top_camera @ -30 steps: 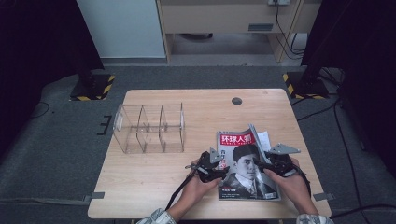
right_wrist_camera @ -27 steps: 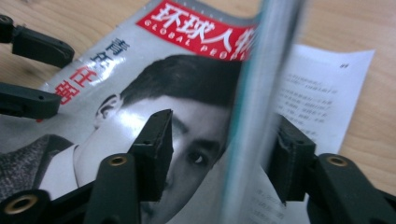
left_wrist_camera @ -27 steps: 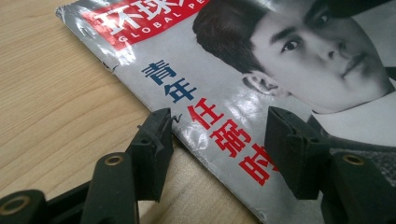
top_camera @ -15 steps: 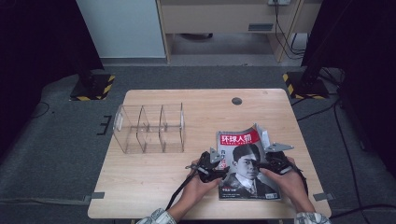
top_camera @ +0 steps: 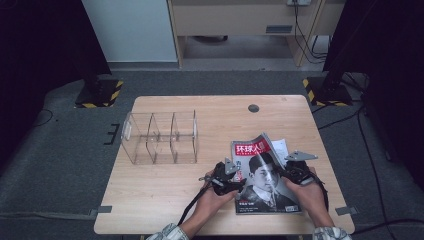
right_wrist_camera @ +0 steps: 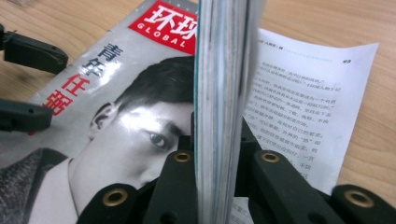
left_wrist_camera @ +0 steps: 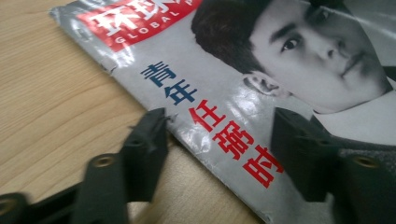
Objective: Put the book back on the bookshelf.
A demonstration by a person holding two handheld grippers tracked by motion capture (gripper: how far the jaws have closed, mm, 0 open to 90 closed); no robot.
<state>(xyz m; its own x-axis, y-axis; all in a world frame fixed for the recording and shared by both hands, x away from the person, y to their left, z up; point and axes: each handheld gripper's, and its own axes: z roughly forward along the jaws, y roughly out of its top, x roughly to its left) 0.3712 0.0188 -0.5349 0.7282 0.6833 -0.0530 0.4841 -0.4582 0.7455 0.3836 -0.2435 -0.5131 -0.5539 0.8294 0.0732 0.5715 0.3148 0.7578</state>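
Magazine (top_camera: 265,175) lies on the near right part of the wooden table (top_camera: 165,190), cover up, red masthead at the far end and a portrait below it. Its spine edge faces left; its open edge faces right.

Right gripper (right_wrist_camera: 219,163): jaws closed tight on a thick sheaf of pages (right_wrist_camera: 219,93) at the magazine's right edge. In the right gripper view the sheaf stands on edge between the jaws, and a printed text page (right_wrist_camera: 308,102) lies flat on the table side beyond it. Judgement: the pinch is at the free edge because that is where pages can be lifted and turned; the cover bows upward there in the high view.

Left gripper (left_wrist_camera: 219,140): jaws wide apart, holding nothing. One jaw sits over bare wood just off the spine edge, the other over the cover, so they straddle that edge. I cannot tell if either jaw touches the paper. Judgement: it is placed to steady or pin the spine side while the right side is raised.

Clear acrylic divider rack (top_camera: 160,137) stands on the table's left half, well apart from the magazine, compartments empty. Dark round disc (top_camera: 253,108) sits near the table's far edge.
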